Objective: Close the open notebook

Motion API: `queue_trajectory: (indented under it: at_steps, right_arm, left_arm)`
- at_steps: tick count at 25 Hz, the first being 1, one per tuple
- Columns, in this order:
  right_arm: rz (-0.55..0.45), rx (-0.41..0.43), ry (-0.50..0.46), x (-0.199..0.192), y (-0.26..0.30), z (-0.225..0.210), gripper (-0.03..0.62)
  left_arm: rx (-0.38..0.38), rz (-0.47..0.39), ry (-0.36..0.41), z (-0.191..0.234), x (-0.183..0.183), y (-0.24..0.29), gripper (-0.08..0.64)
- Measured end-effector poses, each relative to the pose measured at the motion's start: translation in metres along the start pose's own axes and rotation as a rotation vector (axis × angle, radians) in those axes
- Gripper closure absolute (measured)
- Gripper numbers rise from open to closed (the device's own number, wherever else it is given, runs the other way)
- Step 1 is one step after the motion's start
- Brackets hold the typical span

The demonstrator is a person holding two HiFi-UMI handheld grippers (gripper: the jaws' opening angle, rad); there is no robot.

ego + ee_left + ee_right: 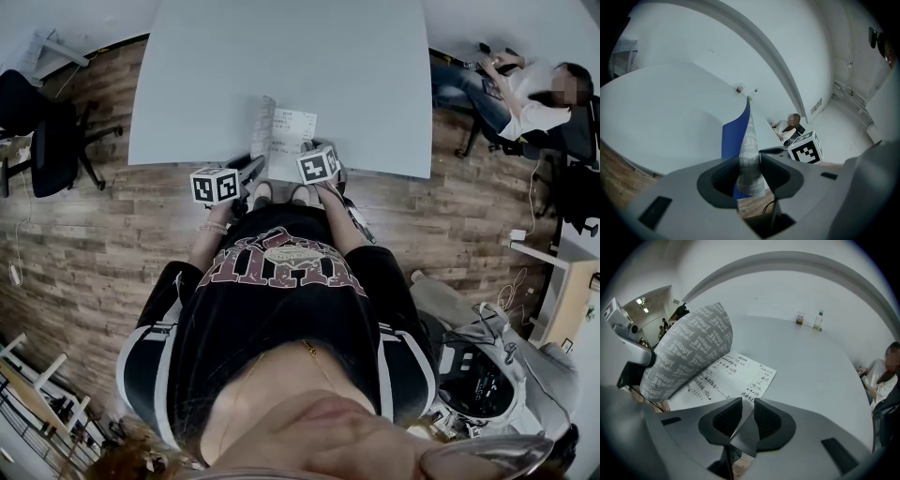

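Head view: the notebook lies open at the near edge of the white worktop with its left cover raised. The tips of the left claw and right claw are masked by their marker cubes, so neither grip can be judged here. Left gripper view: the left claw is clenched on the upright cover, grey-patterned on one face and blue on the other, which screens the pages behind it. Right gripper view: the right claw is clenched on the near corner of the notebook's flat right half, the curled cover hides the left page, and the handwriting on the written page is too small to read.
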State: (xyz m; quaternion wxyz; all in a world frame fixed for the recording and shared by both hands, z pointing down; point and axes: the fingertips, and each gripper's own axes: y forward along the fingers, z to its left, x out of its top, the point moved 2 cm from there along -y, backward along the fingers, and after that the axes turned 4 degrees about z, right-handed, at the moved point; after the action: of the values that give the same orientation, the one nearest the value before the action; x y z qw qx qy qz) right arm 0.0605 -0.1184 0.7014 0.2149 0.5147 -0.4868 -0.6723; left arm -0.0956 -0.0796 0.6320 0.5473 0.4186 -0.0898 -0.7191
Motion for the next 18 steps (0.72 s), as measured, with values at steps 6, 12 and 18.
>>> queue_trajectory:
  at_steps: [6, 12, 18]
  right_arm:
    - [-0.002, 0.001, 0.003, -0.001, -0.001, -0.002, 0.497]
    - [-0.002, 0.004, 0.005, -0.003, -0.002, -0.003, 0.497]
    - [-0.006, 0.004, 0.001, -0.001, -0.002, -0.003, 0.497]
  left_arm:
    - [-0.013, 0.017, 0.011, -0.006, -0.001, 0.006, 0.365]
    - [-0.023, 0.025, 0.016, -0.01, -0.002, 0.01, 0.367]
    - [-0.029, 0.038, 0.028, -0.012, -0.003, 0.015, 0.37]
